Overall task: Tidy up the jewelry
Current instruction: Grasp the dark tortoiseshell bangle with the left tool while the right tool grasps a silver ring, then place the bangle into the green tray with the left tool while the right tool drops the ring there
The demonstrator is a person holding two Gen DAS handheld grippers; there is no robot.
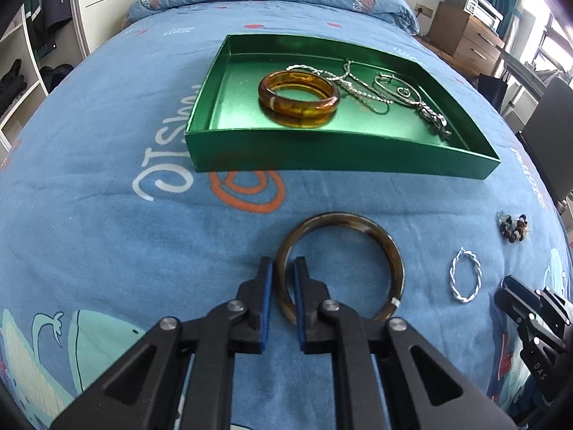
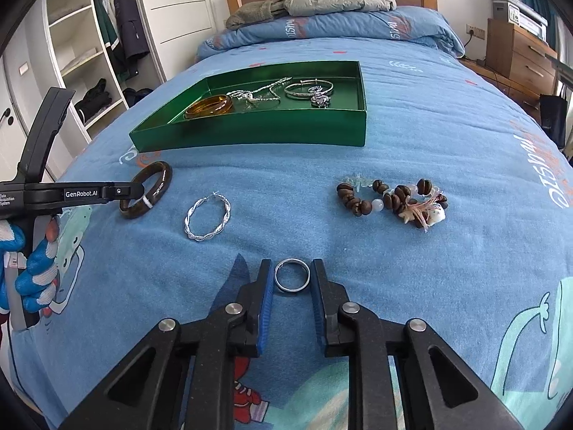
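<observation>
My left gripper (image 1: 283,265) is shut on the left rim of a dark brown bangle (image 1: 340,218) that lies on the blue bedspread; one finger is inside the ring and one outside. From the right wrist view the same bangle (image 2: 163,182) shows at the left gripper's tip. My right gripper (image 2: 292,268) is shut on a small silver ring (image 2: 286,288) on the bedspread, a pad against each side. Beyond stands a green tray (image 1: 322,159) holding an amber bangle (image 1: 301,107) and silver chains (image 1: 358,87).
A twisted silver hoop (image 2: 226,211) and a brown bead bracelet (image 2: 394,199) lie loose on the bedspread between the grippers and the tray (image 2: 250,132). A gloved hand (image 2: 35,268) holds the left gripper. Folded bedding lies at the head; shelves stand left and wooden drawers right.
</observation>
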